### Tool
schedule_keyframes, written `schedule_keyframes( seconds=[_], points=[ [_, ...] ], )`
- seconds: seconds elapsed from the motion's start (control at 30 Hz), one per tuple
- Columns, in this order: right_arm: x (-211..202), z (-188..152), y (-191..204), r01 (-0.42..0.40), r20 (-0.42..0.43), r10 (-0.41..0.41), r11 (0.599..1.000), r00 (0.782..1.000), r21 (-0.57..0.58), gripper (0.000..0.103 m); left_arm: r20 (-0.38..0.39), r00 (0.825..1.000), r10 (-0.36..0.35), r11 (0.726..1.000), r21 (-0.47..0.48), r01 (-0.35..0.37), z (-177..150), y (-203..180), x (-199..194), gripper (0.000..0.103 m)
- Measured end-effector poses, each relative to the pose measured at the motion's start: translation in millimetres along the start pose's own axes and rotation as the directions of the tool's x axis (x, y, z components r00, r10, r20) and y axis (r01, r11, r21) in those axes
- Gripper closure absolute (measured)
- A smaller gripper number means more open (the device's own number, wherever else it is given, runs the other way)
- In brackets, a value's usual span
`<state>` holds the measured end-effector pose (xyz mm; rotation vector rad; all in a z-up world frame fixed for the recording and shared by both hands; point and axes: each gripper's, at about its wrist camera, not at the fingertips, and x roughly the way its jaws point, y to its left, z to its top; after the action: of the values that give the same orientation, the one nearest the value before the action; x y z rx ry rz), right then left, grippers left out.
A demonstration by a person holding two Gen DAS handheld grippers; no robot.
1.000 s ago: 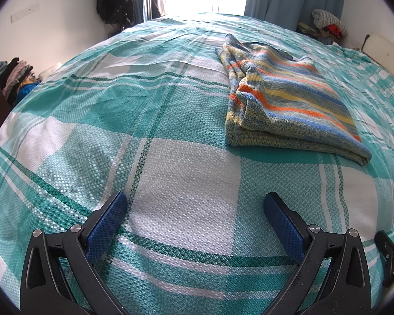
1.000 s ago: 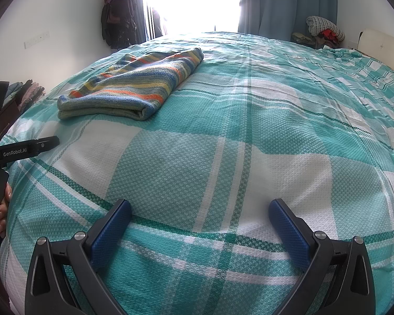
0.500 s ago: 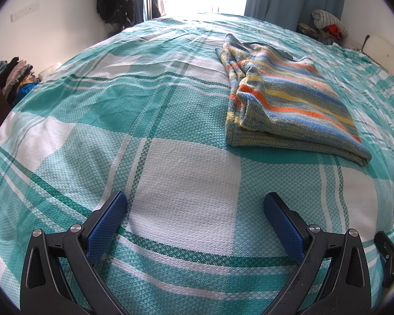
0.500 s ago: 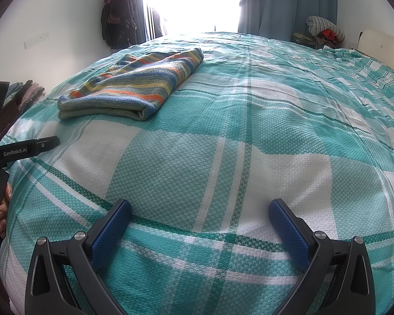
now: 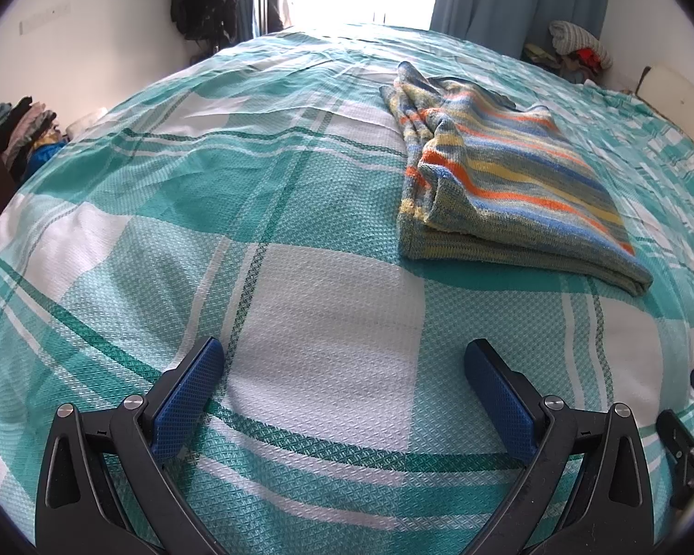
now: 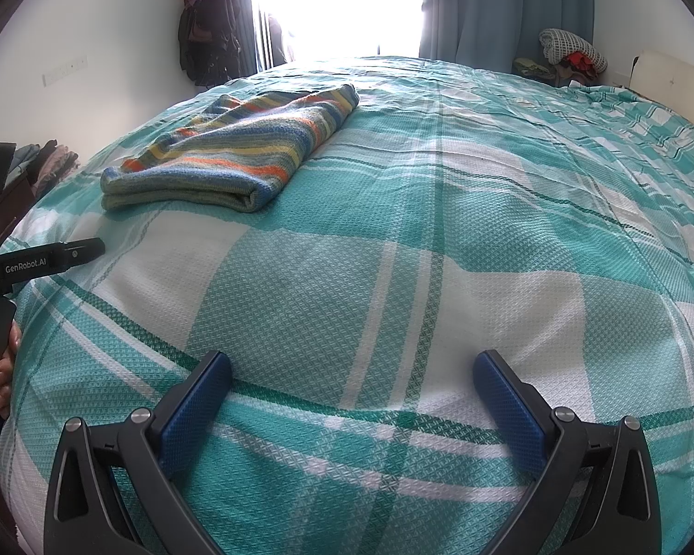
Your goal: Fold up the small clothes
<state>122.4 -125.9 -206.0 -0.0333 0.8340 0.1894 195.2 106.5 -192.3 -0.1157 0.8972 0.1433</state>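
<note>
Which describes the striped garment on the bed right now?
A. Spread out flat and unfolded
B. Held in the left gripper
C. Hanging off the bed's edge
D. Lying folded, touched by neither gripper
D: the garment lies folded in layers on the bed, while the left gripper and right gripper are open, well short of it.

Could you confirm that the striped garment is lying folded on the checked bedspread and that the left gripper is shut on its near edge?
Not quite: the left gripper is open and holds nothing, short of the striped garment, as the left wrist view shows. The garment does lie folded on the checked bedspread.
</note>
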Motion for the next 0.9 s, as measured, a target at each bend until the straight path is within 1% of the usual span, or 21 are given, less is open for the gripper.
schedule_keyframes(
  seconds=[0.53, 0.67, 0.77, 0.83, 0.87, 0.9],
  points=[
    [0.7, -0.2, -0.5, 0.006, -0.001, -0.006, 1.000, 1.000, -0.004, 0.000, 0.010, 1.000, -0.017, 1.000, -0.020, 0.018, 1.1, -2.6, 0.4, 0.000],
    [1.2, 1.1, -0.3, 0.008, -0.010, -0.008, 1.000, 1.000, -0.004, 0.000, 0.001, 1.000, -0.012, 1.000, -0.017, 0.012, 1.4, -2.4, -1.2, 0.000],
    [0.2, 3.0, -4.5, -0.006, -0.025, 0.006, 1.000, 1.000, 0.007, 0.000, -0.021, 0.999, -0.027, 0.999, -0.024, 0.026, 4.7, 2.0, -3.3, 0.000],
    [-0.3, 7.2, -8.9, -0.026, -0.056, 0.027, 1.000, 0.998, 0.015, 0.000, -0.076, 0.995, -0.067, 0.997, -0.045, 0.064, 14.4, 6.2, -7.4, 0.000],
    [-0.1, 11.9, -8.8, -0.038, -0.082, 0.039, 0.999, 0.996, 0.012, 0.000, -0.094, 0.989, -0.115, 0.992, -0.070, 0.109, 20.9, 8.6, -11.3, 0.001],
    [-1.3, 17.0, -12.3, -0.058, -0.110, 0.059, 0.998, 0.992, 0.012, 0.000, -0.082, 0.971, -0.223, 0.969, -0.124, 0.212, 30.9, 14.1, -17.8, 0.001]
  ],
)
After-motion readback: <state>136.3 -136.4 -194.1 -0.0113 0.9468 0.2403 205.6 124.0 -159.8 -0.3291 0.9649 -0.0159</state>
